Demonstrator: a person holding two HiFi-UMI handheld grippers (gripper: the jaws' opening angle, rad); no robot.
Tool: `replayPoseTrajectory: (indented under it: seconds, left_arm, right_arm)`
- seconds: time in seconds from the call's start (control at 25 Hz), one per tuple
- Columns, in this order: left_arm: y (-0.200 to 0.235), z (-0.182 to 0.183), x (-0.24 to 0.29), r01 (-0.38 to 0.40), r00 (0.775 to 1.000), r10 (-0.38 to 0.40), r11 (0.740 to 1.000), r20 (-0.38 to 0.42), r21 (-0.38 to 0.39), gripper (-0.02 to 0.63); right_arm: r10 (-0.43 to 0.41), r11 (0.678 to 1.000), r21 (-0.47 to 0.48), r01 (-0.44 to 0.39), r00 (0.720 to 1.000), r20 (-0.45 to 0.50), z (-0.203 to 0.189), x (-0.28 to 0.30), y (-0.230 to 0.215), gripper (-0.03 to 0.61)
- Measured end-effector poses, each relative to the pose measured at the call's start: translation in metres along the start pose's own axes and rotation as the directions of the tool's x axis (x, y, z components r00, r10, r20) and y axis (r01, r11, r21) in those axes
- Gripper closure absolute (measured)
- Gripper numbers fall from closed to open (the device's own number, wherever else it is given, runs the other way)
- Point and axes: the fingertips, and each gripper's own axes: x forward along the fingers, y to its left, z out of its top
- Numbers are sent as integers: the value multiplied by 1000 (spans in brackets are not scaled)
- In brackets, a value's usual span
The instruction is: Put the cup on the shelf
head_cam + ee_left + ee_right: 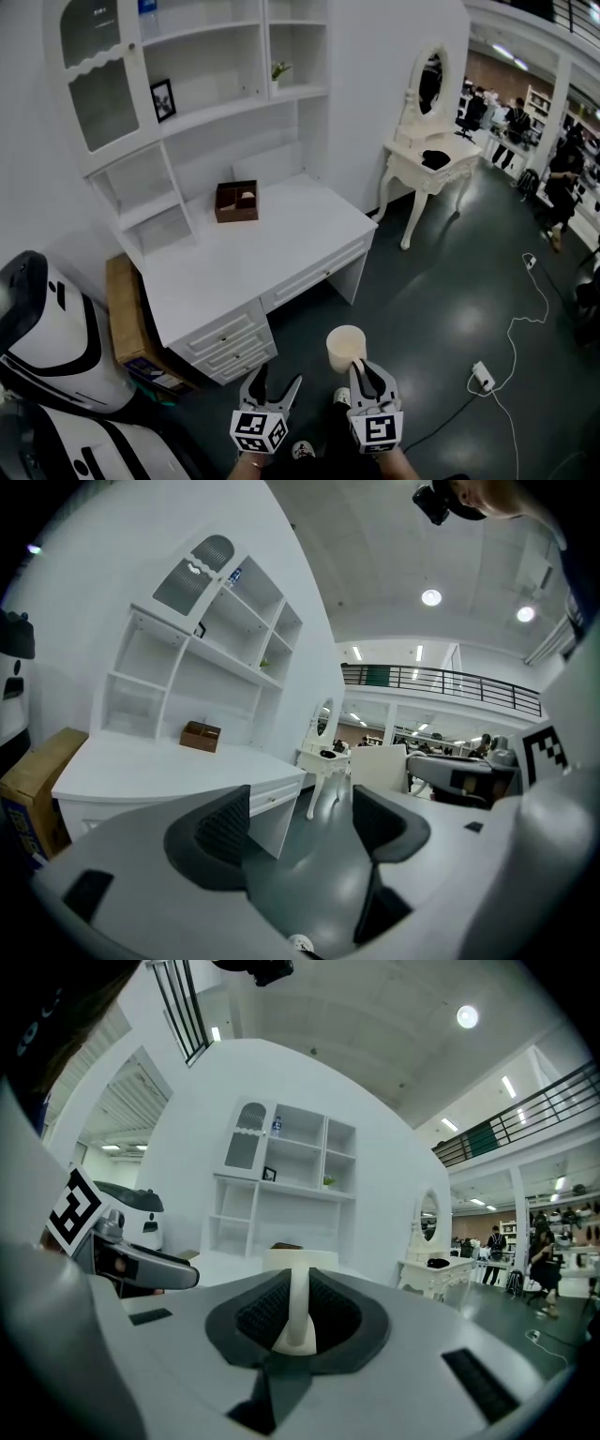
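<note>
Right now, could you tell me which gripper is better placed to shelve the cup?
Right: the right gripper clamps the cup by its handle; the left gripper is open and empty.

Far left: white shelf unit [246, 106] above white tabletop [281, 246] with drawers [225, 334], against white wall [394, 56]. Far right: white dressing table [417, 171] with oval mirror [430, 82]. Near: glossy dark grey floor [441, 291], white power strip [482, 377]. Overhead: round ceiling lights [431, 597], balcony railing [441, 681].

Floor [422, 281] before desk [291, 244] open. Desk top mostly bare; brown box [236, 202] near back. Shelf [234, 111] bays open-fronted; picture frame [163, 99], plant [279, 73] occupy middle tier; lower cubbies [155, 202] seemingly free.
</note>
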Motion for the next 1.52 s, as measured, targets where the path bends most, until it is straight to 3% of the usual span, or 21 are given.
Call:
replayPoseTrajectory:
  seconds: [0.44,0.88,1.08,1.52]
  left_arm:
    - [14,15,87,-52,999,52,999,4,-6,282]
    - [18,55,202,-137,989,137,991,55,-9,282]
    - [10,57,238,-163,985,163,987,60,-16,282]
    - [6,55,272,-193,980,194,981,35,-21,282]
  right_arm:
    - [82,997,-2,-82,996,22,2,91,-50,522]
    - [173,984,-54,-169,982,71,19,196,-136,523]
    - [207,976,-85,-202,977,54,16,221,-164,523]
    - [227,973,-45,-225,973,50,4,247,-190,523]
